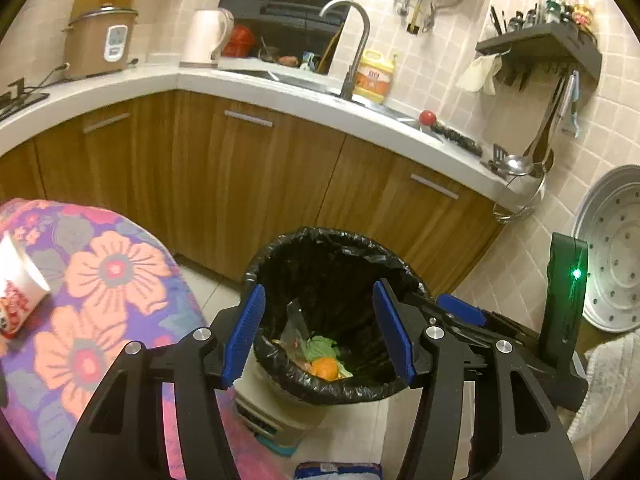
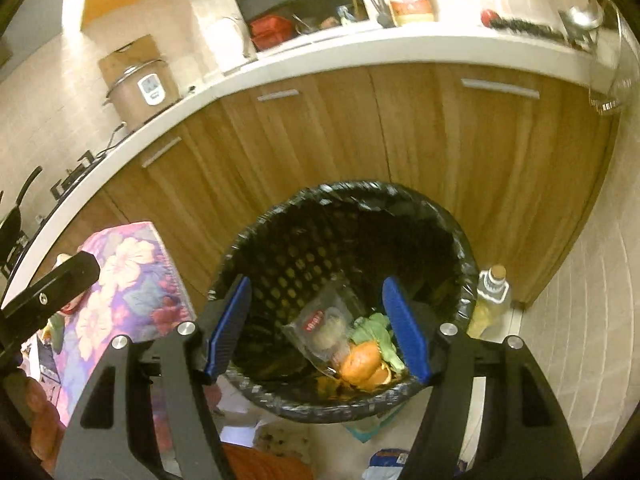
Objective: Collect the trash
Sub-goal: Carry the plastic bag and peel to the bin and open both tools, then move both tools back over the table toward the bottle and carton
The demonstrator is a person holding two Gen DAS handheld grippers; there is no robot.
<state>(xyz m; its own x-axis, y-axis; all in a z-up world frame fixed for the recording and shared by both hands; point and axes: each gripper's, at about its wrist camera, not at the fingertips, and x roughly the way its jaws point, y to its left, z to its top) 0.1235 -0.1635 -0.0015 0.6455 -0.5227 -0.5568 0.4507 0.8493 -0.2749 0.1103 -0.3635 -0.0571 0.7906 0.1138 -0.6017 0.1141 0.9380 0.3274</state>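
Note:
A trash bin lined with a black bag (image 1: 332,264) (image 2: 344,216) stands on the floor in front of wooden cabinets. Inside lie a clear plastic wrapper (image 2: 320,328) (image 1: 294,328), green leaves (image 2: 374,330) (image 1: 320,348) and orange peel (image 2: 362,360) (image 1: 325,368). My left gripper (image 1: 322,332) is open and empty above the bin's mouth. My right gripper (image 2: 316,328) is open and empty, also above the bin. A tipped paper cup (image 1: 18,284) lies on the flowered tablecloth (image 1: 108,280) at the left.
The right gripper's body (image 1: 560,300) shows at the right of the left wrist view. A yellow oil bottle (image 2: 490,300) stands on the floor right of the bin. A counter (image 1: 248,88) with sink, kettle and rice cooker runs behind. A metal tray (image 1: 612,248) leans on the right wall.

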